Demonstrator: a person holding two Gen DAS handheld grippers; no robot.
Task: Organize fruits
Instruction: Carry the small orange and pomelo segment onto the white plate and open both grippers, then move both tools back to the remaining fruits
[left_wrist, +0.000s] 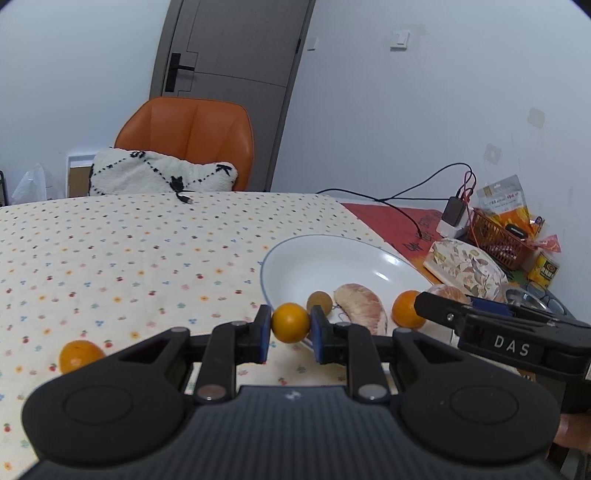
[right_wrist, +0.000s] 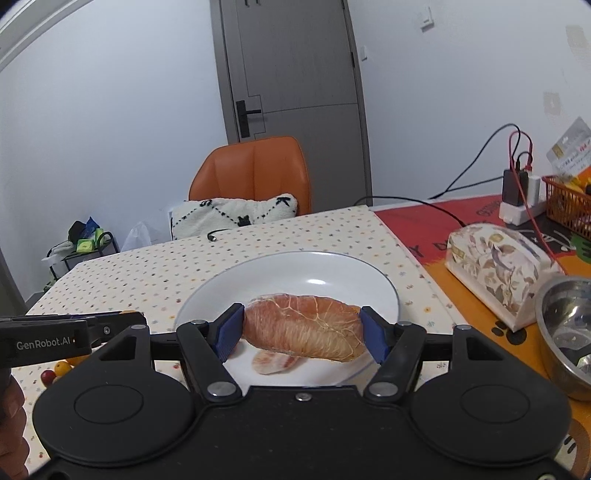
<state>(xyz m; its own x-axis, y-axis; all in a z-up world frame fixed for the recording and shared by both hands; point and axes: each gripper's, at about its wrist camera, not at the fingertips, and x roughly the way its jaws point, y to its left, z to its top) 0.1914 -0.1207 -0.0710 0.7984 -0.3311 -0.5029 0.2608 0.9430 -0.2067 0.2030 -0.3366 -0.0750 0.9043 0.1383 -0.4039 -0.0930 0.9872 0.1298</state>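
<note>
Left claw (left_wrist: 291, 324) clamps a kumquat (left_wrist: 290, 322), right claw (right_wrist: 302, 330) a pomelo wedge (right_wrist: 304, 328); next, I judge, release onto plate (right_wrist: 295, 266) at 12 o'clock.

An orange chair (left_wrist: 192, 136) with a white patterned cushion (left_wrist: 162, 175) stands behind the dotted surface (left_wrist: 110, 258), before a grey door (right_wrist: 291, 66). Rightward sit a leaf-print tissue box (right_wrist: 495, 266), a steel bowl (right_wrist: 565, 328) and an orange basket (left_wrist: 498, 236).
</note>
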